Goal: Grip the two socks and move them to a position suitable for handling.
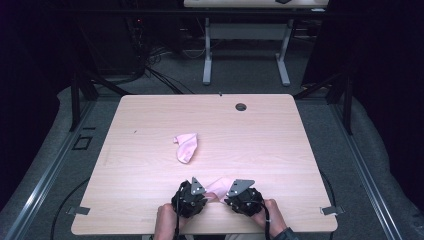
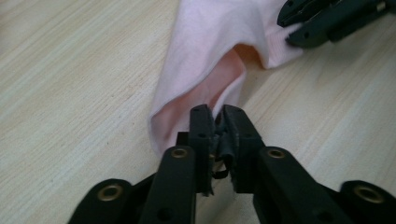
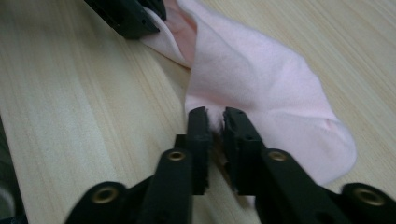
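My left gripper (image 2: 215, 122) and right gripper (image 3: 215, 122) each pinched the near pink sock (image 3: 271, 74); I should have pulled gently and evenly.

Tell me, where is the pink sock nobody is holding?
In the high view, the loose sock lies mid-table, beyond the two grippers, nearer than the round hole.
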### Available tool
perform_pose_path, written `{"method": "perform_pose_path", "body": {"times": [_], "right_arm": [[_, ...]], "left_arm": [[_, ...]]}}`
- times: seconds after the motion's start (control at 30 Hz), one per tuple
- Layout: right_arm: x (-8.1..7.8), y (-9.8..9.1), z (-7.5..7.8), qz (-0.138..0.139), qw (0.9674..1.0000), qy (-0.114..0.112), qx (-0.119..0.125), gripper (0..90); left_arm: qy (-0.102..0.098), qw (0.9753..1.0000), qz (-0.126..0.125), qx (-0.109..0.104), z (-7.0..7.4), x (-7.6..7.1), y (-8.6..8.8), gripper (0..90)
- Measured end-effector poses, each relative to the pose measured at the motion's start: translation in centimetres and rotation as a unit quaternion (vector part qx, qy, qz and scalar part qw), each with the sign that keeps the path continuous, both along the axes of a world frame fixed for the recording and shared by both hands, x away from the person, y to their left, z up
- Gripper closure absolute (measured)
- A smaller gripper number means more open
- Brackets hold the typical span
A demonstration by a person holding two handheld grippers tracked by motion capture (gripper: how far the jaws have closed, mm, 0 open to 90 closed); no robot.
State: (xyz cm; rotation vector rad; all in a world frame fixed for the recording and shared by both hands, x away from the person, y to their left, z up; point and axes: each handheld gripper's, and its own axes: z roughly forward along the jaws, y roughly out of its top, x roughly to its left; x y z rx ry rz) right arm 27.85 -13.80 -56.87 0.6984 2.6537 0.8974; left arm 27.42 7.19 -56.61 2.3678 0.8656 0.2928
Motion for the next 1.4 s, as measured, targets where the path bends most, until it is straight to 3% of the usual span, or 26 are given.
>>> {"method": "perform_pose_path", "body": {"times": [0.1, 0.2, 0.23, 0.27, 0.37, 0.57, 0.6, 0.67, 0.7, 0.73, 0.77, 0.83, 0.87, 0.9, 0.97, 1.1, 1.2, 1.23, 1.27, 1.33, 1.4], "right_arm": [[0.3, -0.5, 0.2, -0.01, 0.9994, 0.026, 0.019, 85.9], [0.5, -1.6, 0.8, -0.031, 0.9956, 0.061, 0.065, 86.7], [0.5, -1.6, 0.8, -0.031, 0.9956, 0.061, 0.065, 86.7], [0.7, -2.7, 2.0, -0.052, 0.9903, 0.083, 0.099, 86.9], [1.2, -4.3, 3.5, -0.079, 0.9805, 0.108, 0.144, 86.9], [3.0, -7.4, 5.6, -0.14, 0.9477, 0.18, 0.223, 86.9], [3.0, -7.4, 5.6, -0.14, 0.9477, 0.18, 0.223, 86.9], [3.9, -8.4, 5.6, -0.168, 0.9385, 0.199, 0.227, 86.8], [3.9, -8.4, 5.6, -0.168, 0.9385, 0.199, 0.227, 86.8], [4.7, -8.5, 5.3, -0.189, 0.9371, 0.203, 0.212, 86.3], [5.0, -8.3, 5.2, -0.198, 0.9389, 0.197, 0.202, 86.1], [5.9, -7.8, 4.7, -0.201, 0.9462, 0.187, 0.171, 85.3], [6.3, -7.4, 4.4, -0.202, 0.9515, 0.174, 0.153, 80.8], [6.8, -7.0, 4.0, -0.206, 0.9549, 0.162, 0.139, 78.9], [7.6, -6.6, 3.1, -0.202, 0.9594, 0.159, 0.117, 73.2], [7.7, -6.2, 2.9, -0.186, 0.9688, 0.13, 0.099, 65.4], [7.5, -5.8, 3.4, -0.162, 0.9776, 0.1, 0.088, 61.3], [7.5, -5.8, 3.4, -0.162, 0.9776, 0.1, 0.088, 61.3], [7.8, -5.3, 3.4, -0.143, 0.9836, 0.088, 0.067, 59.3], [8.3, -4.8, 3.1, -0.133, 0.9863, 0.08, 0.058, 58.3], [9.1, -4.3, 2.6, -0.129, 0.9868, 0.087, 0.046, 56.3]], "left_arm": [[-0.005, 1.0, -0.008, 0.004, 0.1, 0.1, 0.1, 87.8], [-0.008, 0.9997, -0.021, 0.005, 0.2, 0.1, 0.3, 87.9], [-0.008, 0.9997, -0.021, 0.005, 0.2, 0.1, 0.3, 87.9], [-0.01, 0.9996, -0.024, 0.007, 0.3, 0.0, 0.4, 87.9], [-0.016, 0.9991, -0.038, 0.005, 0.6, -0.1, 0.6, 87.7], [-0.024, 0.9964, -0.081, -0.01, 1.4, -0.2, 0.8, 87.4], [-0.024, 0.9964, -0.081, -0.01, 1.4, -0.2, 0.8, 87.5], [-0.018, 0.9946, -0.099, -0.025, 1.6, -0.1, 0.8, 87.6], [-0.018, 0.9946, -0.099, -0.025, 1.6, -0.1, 0.8, 87.5], [-0.012, 0.9934, -0.109, -0.033, 1.6, 0.1, 0.8, 86.8], [-0.012, 0.9937, -0.107, -0.031, 1.6, 0.3, 0.8, 85.7], [-0.006, 0.9932, -0.113, -0.027, 1.5, 0.7, 0.9, 83.8], [-0.004, 0.9938, -0.108, -0.027, 1.3, 0.9, 0.9, 81.6], [-0.005, 0.9941, -0.105, -0.025, 1.2, 1.0, 1.0, 80.3], [-0.002, 0.9953, -0.093, -0.025, 1.1, 1.2, 1.3, 73.1], [-0.007, 0.9969, -0.069, -0.039, 1.5, 1.0, 2.0, 57.5], [-0.012, 0.9968, -0.06, -0.051, 2.2, 0.6, 2.3, 51.4], [-0.012, 0.9968, -0.06, -0.051, 2.2, 0.6, 2.3, 51.4], [-0.013, 0.9965, -0.063, -0.053, 2.5, 0.2, 2.2, 51.3], [-0.012, 0.9966, -0.066, -0.049, 2.3, -0.1, 1.7, 51.8], [-0.005, 0.9971, -0.065, -0.038, 1.9, -0.1, 1.3, 53.3]]}}
